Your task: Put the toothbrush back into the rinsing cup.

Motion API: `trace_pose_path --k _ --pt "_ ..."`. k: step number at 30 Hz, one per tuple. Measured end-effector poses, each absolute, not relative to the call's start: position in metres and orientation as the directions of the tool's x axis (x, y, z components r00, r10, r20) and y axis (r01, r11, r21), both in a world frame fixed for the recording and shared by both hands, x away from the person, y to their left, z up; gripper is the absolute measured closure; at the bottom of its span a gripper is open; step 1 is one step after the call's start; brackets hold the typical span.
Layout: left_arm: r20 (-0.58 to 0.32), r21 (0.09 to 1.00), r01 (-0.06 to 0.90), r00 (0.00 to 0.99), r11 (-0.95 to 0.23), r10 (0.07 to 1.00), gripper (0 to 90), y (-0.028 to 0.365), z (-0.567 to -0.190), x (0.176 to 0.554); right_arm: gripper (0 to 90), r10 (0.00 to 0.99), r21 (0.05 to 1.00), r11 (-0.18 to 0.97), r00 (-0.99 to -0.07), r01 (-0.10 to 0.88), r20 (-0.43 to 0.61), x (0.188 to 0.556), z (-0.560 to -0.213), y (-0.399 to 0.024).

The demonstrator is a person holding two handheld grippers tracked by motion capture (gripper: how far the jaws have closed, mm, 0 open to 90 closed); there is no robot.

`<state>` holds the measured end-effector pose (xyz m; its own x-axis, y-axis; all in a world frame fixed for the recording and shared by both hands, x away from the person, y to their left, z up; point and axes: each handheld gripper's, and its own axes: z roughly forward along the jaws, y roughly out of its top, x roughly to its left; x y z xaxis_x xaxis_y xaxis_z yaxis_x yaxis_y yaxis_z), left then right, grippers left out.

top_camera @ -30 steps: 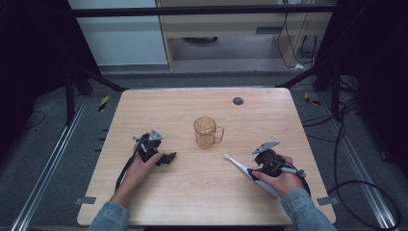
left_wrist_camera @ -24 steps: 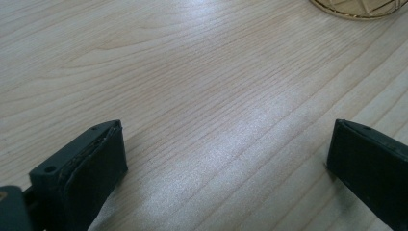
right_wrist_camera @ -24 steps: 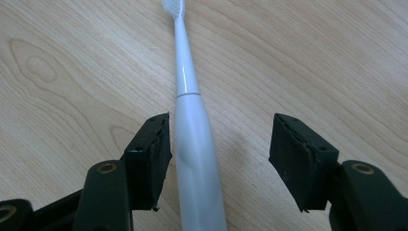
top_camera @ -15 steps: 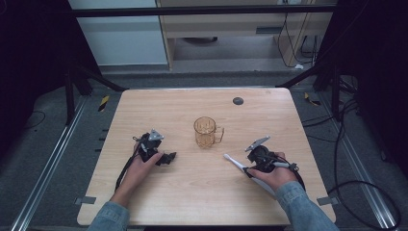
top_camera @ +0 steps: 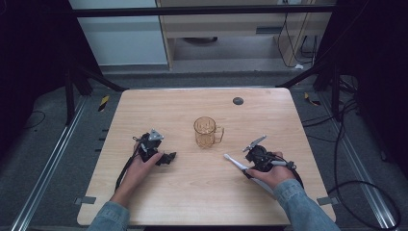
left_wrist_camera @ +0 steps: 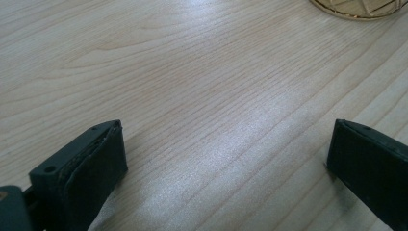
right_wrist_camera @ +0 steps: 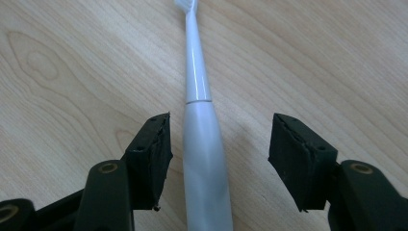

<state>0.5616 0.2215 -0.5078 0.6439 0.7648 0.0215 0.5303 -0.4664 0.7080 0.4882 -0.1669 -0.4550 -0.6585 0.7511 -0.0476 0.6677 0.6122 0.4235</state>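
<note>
- The right gripper [right_wrist_camera: 219, 159] lies low over the table [top_camera: 192, 197] at its right side, with the white toothbrush [right_wrist_camera: 202, 144] running up between its two black jaws.
- Its jaws have just been closing; the handle now lies in the gap, very close to the left pad, while a clear strip of wood shows between it and the right pad. The pads are not pressing on it, so the gripper is unclenched around the brush rather than grasping it.
- The toothbrush lies flat on the wood, bristle end pointing away from the gripper toward the middle of the table (in the high view its head ends just right of and below the mug).
- The amber glass mug [top_camera: 208, 132] stands upright near the table's centre, handle to the right, apart from the brush.
- The left gripper [top_camera: 166, 158] rests on the table's left side in the person's left hand [top_camera: 139, 168], jaws spread wide with bare wood between them.
- A small dark round spot [top_camera: 237, 100] sits near the far edge; probably a hole or cap, too small to tell.
</note>
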Motion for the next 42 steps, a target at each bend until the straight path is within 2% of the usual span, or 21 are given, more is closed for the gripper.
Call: trace_pose_path --k 13,33,42 --pt "0.022 0.708 0.530 0.644 -0.467 0.765 0.0 0.221 -0.508 0.562 54.4 0.736 0.370 0.635 -0.676 0.678 -0.023 0.488 -0.462 -0.165" --pt "0.021 0.708 0.530 0.644 -0.466 0.765 0.0 0.221 -0.508 0.562 65.6 0.732 0.317 0.649 -0.682 0.692 -0.011 0.493 -0.467 -0.160" --pt "0.021 0.708 0.530 0.644 -0.466 0.765 0.0 0.221 -0.508 0.562 66.3 0.736 0.308 0.644 -0.677 0.700 0.001 0.495 -0.468 -0.161"
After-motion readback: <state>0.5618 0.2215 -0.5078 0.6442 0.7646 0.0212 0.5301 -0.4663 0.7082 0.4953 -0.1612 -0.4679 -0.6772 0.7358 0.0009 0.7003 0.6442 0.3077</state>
